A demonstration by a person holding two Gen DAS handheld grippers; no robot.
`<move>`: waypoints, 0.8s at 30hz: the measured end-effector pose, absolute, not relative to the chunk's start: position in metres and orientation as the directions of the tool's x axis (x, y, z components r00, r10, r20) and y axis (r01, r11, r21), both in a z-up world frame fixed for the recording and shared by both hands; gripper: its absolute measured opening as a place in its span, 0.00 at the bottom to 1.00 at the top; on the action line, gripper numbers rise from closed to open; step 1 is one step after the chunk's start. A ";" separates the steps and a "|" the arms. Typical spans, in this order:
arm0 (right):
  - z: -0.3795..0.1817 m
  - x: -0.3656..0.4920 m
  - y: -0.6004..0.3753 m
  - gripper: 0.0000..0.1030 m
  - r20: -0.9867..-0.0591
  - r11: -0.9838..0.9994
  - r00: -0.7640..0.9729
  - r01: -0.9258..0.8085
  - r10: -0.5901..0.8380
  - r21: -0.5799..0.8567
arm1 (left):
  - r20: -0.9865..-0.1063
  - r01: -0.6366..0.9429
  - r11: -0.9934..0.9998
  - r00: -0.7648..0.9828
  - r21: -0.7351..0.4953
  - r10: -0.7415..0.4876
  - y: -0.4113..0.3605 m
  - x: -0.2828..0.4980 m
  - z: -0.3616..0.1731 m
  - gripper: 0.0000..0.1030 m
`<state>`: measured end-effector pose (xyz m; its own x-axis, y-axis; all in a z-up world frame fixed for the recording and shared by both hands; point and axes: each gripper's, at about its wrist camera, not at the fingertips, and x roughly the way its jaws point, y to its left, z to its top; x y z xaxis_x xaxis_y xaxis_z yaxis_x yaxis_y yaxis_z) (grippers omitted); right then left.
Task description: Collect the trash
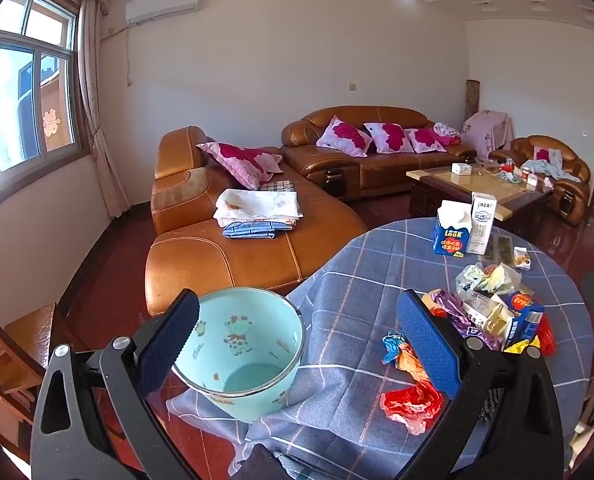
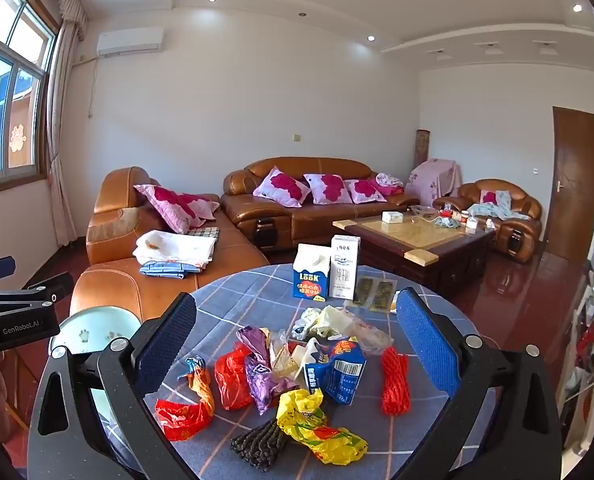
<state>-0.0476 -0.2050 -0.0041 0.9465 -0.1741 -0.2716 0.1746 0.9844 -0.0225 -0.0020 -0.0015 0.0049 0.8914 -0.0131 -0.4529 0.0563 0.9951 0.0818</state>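
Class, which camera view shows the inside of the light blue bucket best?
The left wrist view: the bucket sits close, its empty inside and bottom visible. The right wrist view shows only part of its rim, behind a gripper finger.

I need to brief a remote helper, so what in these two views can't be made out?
- Bucket, right wrist view: mostly hidden behind the right gripper.
- Small clutter on the coffee table, left wrist view: too small to identify.
- Table near edge, both views: hidden behind gripper frames.

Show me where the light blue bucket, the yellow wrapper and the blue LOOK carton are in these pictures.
light blue bucket (image 1: 241, 344): left wrist view, on its inner wall.
yellow wrapper (image 2: 317, 428): right wrist view, on its crumpled middle.
blue LOOK carton (image 2: 311, 280): right wrist view, on its printed front.
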 end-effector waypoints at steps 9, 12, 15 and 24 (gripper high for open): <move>-0.003 -0.048 -0.204 0.96 -0.271 0.984 0.946 0.176 -0.175 -0.024 | -0.439 0.059 0.995 0.898 0.082 -0.017 0.001 -0.005 0.006 0.94; -0.003 -0.048 -0.204 0.96 -0.270 0.984 0.946 0.176 -0.176 -0.026 | -0.440 0.057 0.995 0.898 0.081 -0.016 0.001 -0.006 0.006 0.94; -0.003 -0.048 -0.204 0.96 -0.272 0.984 0.946 0.176 -0.176 -0.024 | -0.440 0.055 0.995 0.898 0.083 -0.013 -0.001 -0.006 0.006 0.94; -0.003 -0.047 -0.204 0.96 -0.273 0.984 0.946 0.176 -0.176 -0.026 | -0.441 0.046 0.996 0.897 0.074 -0.009 0.003 -0.004 0.007 0.94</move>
